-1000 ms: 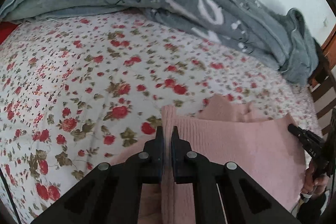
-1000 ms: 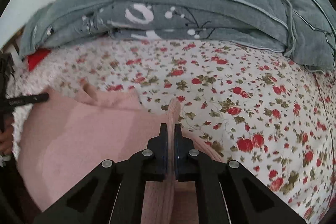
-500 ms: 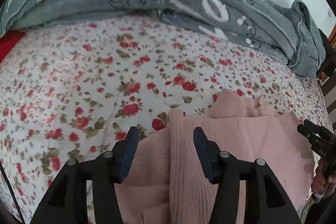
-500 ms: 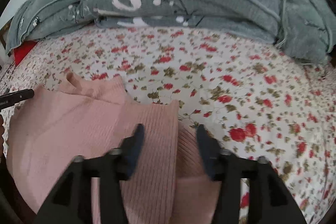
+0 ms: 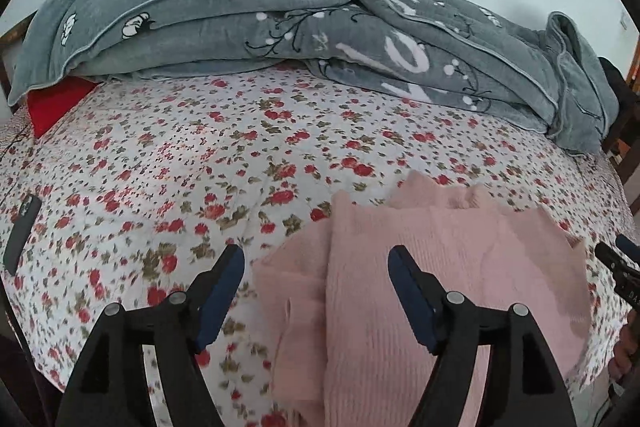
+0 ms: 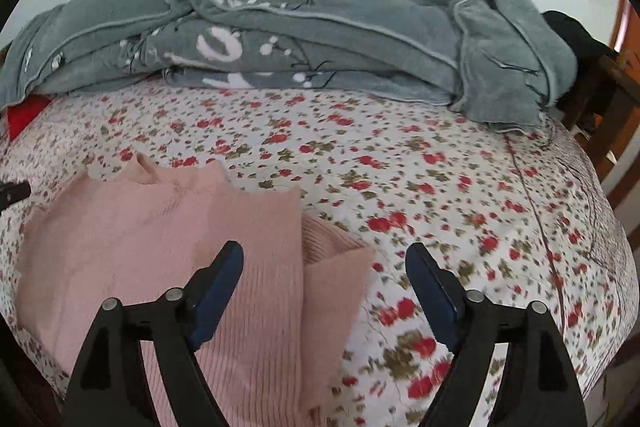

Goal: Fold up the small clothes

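Pink ribbed sweater (image 5: 420, 267): lies flat on the bed (image 5: 180, 155), near edge, both side parts folded in over the body.
Left gripper (image 5: 316, 267): jaws opening, raised over the sweater's left fold, pads clear of the cloth, grasping nothing.
Right gripper (image 6: 324, 267): jaws opening, above the sweater's right fold, likewise released.
Grey blanket (image 5: 280, 23): bundled along the far side of the bed.
Dark phone (image 5: 22, 231): on the flowered sheet, well left of the sweater.

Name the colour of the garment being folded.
Pale pink sweater, clearest in the right wrist view.
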Available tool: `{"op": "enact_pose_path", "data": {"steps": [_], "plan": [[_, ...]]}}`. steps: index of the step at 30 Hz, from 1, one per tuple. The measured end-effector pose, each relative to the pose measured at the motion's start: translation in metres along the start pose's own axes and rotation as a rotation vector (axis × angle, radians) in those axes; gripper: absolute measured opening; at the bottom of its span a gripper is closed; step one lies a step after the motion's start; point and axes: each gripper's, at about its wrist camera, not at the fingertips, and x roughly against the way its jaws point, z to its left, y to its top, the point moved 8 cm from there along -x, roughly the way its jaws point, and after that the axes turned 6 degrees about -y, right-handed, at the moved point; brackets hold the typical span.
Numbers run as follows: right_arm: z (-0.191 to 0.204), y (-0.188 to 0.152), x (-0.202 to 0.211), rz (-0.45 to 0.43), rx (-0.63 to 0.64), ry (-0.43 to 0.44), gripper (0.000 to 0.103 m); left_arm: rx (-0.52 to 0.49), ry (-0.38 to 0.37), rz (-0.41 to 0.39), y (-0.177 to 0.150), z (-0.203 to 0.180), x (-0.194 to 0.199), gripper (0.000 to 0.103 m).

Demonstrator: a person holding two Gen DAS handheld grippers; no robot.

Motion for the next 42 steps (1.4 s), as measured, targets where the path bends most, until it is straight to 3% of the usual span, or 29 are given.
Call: {"op": "enact_pose_path", "data": {"steps": [7,10,14,18,21,26,29,34,37,42], "plan": [[-0.028,-0.013,0.04,-0.044,-0.134,0.106,0.082,-0.02,-0.091,-0.038,-0.017,-0.016,0.036,0.073],[-0.048,-0.014,0.062,-0.101,-0.156,0.05,0.082,0.012,-0.064,-0.053,-0.023,-0.012,0.05,0.073],[-0.067,-0.021,0.077,-0.092,-0.133,-0.065,0.082,0.031,-0.023,-0.085,-0.031,-0.001,0.065,0.073],[-0.065,-0.033,0.084,-0.098,-0.127,-0.031,0.082,0.023,0.018,-0.07,-0.047,0.01,0.07,0.073],[-0.053,-0.045,0.082,-0.096,-0.158,0.042,0.082,0.039,-0.005,-0.051,-0.064,0.018,0.068,0.073],[-0.005,-0.069,0.063,-0.015,-0.119,0.169,0.078,0.144,-0.1,0.041,-0.101,0.032,0.053,0.073],[0.021,-0.08,0.058,-0.002,-0.074,0.197,0.078,0.18,-0.119,0.084,-0.12,0.039,0.043,0.074],[0.061,-0.091,0.056,-0.011,-0.018,0.234,0.078,0.287,-0.278,0.125,-0.141,0.037,0.028,0.074],[0.083,-0.095,0.051,-0.007,0.007,0.253,0.078,0.29,-0.332,0.137,-0.146,0.03,0.02,0.074],[0.111,-0.097,0.041,-0.033,0.095,0.218,0.078,0.331,-0.395,0.145,-0.15,0.028,0.003,0.073]]}}
